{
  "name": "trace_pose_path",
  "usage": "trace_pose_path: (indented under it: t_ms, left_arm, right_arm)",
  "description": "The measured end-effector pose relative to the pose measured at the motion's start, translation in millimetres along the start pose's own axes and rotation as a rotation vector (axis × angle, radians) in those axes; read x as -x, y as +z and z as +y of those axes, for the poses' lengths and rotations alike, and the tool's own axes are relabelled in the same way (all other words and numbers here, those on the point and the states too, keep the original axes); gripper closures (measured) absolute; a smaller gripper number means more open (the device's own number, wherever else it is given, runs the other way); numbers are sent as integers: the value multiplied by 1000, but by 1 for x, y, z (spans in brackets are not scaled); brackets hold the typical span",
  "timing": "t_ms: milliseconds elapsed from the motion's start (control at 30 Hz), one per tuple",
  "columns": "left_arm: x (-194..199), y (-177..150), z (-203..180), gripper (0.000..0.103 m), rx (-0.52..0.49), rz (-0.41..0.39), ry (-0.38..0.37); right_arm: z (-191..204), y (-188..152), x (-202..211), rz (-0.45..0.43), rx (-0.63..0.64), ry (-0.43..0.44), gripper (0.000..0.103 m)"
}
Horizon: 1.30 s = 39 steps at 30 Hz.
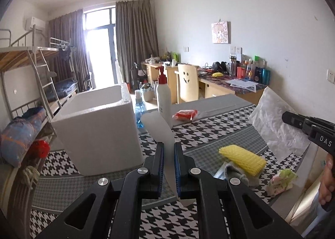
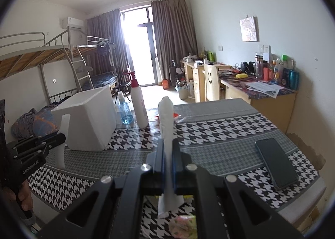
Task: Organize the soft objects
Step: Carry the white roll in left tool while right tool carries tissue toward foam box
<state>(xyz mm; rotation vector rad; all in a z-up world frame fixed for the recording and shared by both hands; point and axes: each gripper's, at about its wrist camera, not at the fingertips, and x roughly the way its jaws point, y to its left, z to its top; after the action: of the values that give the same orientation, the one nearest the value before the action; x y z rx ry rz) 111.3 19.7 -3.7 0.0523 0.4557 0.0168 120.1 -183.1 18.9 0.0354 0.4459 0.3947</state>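
Observation:
My left gripper (image 1: 168,151) is shut on a white foam sheet (image 1: 161,132) and holds it upright above the houndstooth table (image 1: 201,128). It also shows in the right wrist view (image 2: 63,132). My right gripper (image 2: 169,145) is shut on a crinkled white foam wrap (image 2: 166,122), seen edge-on; from the left wrist view the wrap (image 1: 274,122) hangs wide at the right. An open white foam box (image 1: 98,122) stands at the table's left. A yellow foam net (image 1: 242,159), a grey cloth (image 1: 236,174) and a flowered pouch (image 1: 280,180) lie on the table.
A white pump bottle (image 1: 164,96) and a blue spray bottle (image 1: 139,111) stand behind the box. A red packet (image 1: 185,114) lies near them. A black phone (image 2: 276,162) lies at the table's right. A bunk bed (image 1: 31,76) is left, desks and a chair (image 1: 188,84) behind.

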Motion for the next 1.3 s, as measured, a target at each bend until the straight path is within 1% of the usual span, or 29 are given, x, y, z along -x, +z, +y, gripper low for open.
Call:
trace_pose_path:
  t_ms: [600, 1000, 1200, 1300]
  left_arm:
    - [-5, 28, 4, 93, -29, -53, -6]
    - [-10, 48, 4, 93, -58, -69, -6]
    - [-8, 61, 13, 93, -31, -97, -8]
    - [-8, 66, 15, 93, -30, -108, -6]
  right_arm:
    - [16, 27, -11, -42, 16, 40, 95]
    - [30, 45, -18, -49, 29, 61, 95]
    - [38, 56, -19, -65, 27, 82, 95]
    - [41, 62, -24, -54, 15, 110, 95]
